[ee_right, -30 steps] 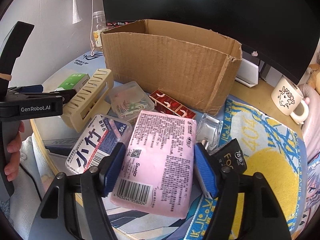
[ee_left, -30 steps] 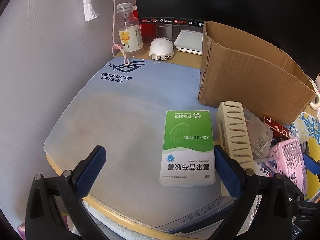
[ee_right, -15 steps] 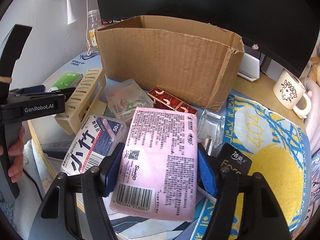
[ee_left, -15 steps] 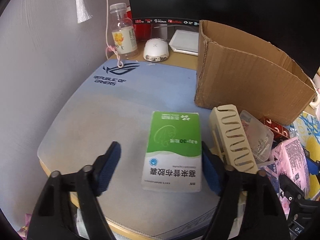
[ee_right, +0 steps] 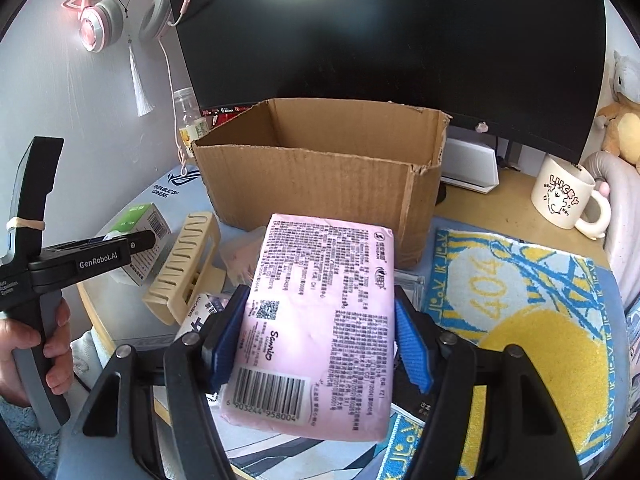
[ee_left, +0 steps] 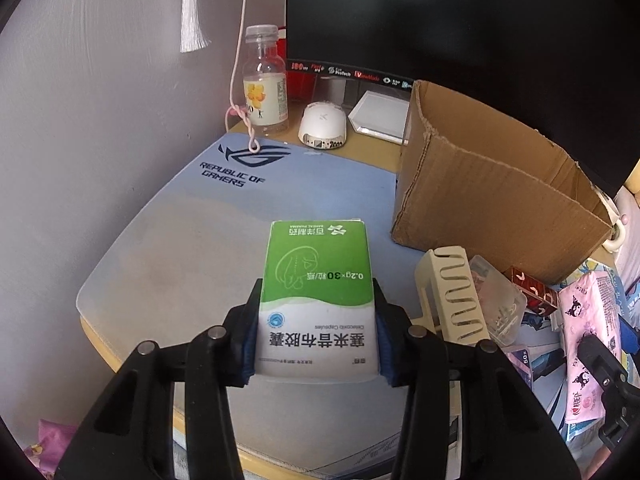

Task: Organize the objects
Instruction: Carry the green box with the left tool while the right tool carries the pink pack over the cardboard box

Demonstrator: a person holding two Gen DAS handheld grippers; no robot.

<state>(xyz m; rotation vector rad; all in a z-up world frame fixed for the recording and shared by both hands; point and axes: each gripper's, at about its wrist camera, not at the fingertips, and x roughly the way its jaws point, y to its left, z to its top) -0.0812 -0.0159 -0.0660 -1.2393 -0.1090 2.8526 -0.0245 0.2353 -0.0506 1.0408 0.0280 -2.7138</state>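
Cluttered desk against a pale wall, with a dark monitor (ee_right: 380,40) at the back and a blue gaming mat (ee_left: 192,216) covering the near left part of the surface. An open cardboard box (ee_right: 320,184) stands in the middle, in front of the monitor, its inside seemingly empty as far as the view reaches.

Left gripper (ee_left: 316,340): its jaws have just been closing and now press both long sides of a green and white medicine carton (ee_left: 318,292), which lies flat on the mat, left of the box. Right gripper (ee_right: 316,344): half open but clamped on a soft pink tissue pack (ee_right: 324,320), held tilted up off the desk, just in front of the box. Whether the pack has fully cleared the items beneath it is hard to tell.

Loose items lie between the two tools: a cream slotted holder (ee_right: 184,260), a clear plastic case (ee_left: 496,300) and a small red box (ee_left: 528,286).

Judgement: both items look bound for the cardboard box. To do this well, lift each high enough to clear the box rim, carry the pink pack over first as it is nearer, keep the carton level so it does not slip, and release only once inside the walls.
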